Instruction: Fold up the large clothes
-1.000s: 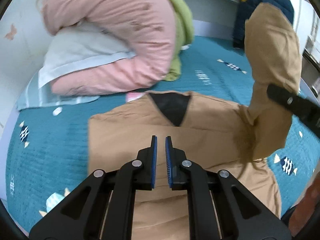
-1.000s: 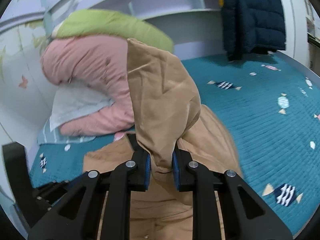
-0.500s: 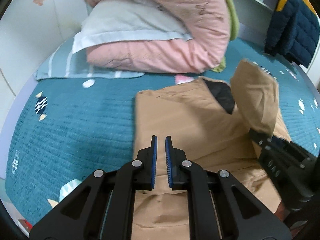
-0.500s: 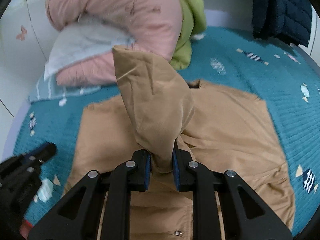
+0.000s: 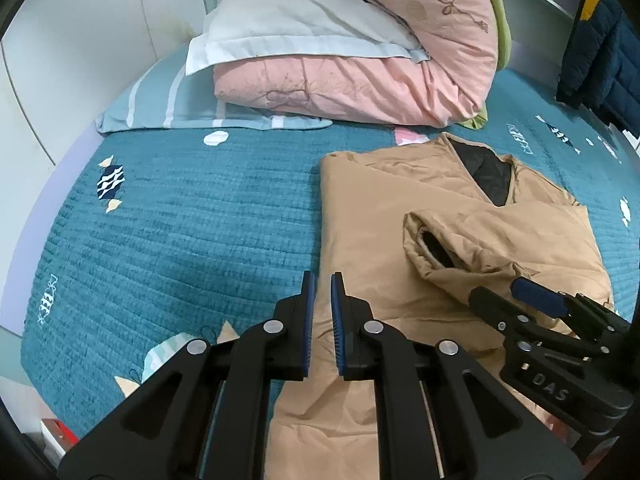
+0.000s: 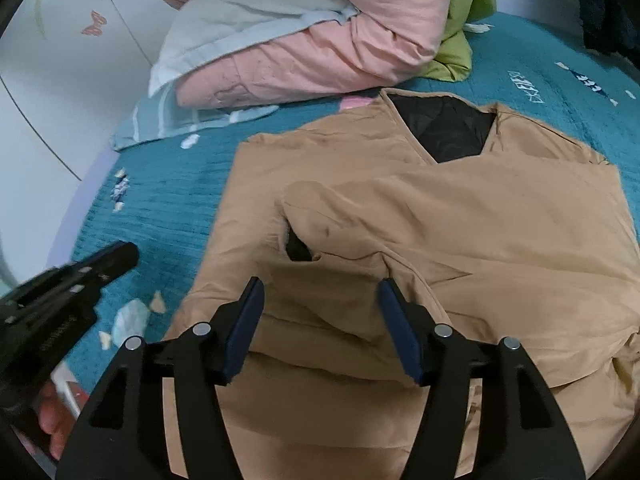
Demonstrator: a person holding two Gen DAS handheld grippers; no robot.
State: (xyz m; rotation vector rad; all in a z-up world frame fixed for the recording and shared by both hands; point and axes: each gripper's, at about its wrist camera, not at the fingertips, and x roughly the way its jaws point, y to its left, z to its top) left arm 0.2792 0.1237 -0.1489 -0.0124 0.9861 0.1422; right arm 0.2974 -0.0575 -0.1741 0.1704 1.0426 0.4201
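A tan jacket (image 5: 372, 208) with a black lining at the collar lies flat on the teal bedspread (image 5: 180, 220); it also shows in the right wrist view (image 6: 480, 216). One sleeve (image 6: 360, 220) lies folded across its chest, cuff (image 5: 428, 244) open towards the left. My right gripper (image 6: 320, 292) is open just above the sleeve, holding nothing; it shows in the left wrist view (image 5: 516, 296) too. My left gripper (image 5: 322, 284) is shut and empty above the jacket's left edge, and appears at the left of the right wrist view (image 6: 120, 256).
A folded pink quilt (image 5: 360, 72) with a white pillow (image 5: 296, 28) and a green blanket (image 6: 460, 12) is piled at the head of the bed. A dark blue puffer jacket (image 5: 600, 52) hangs at the right. The white wall (image 5: 60, 60) runs along the bed's left side.
My right gripper lowered the sleeve onto the jacket's chest and opened, letting it go. My left gripper drifted left, towards the jacket's edge, still shut.
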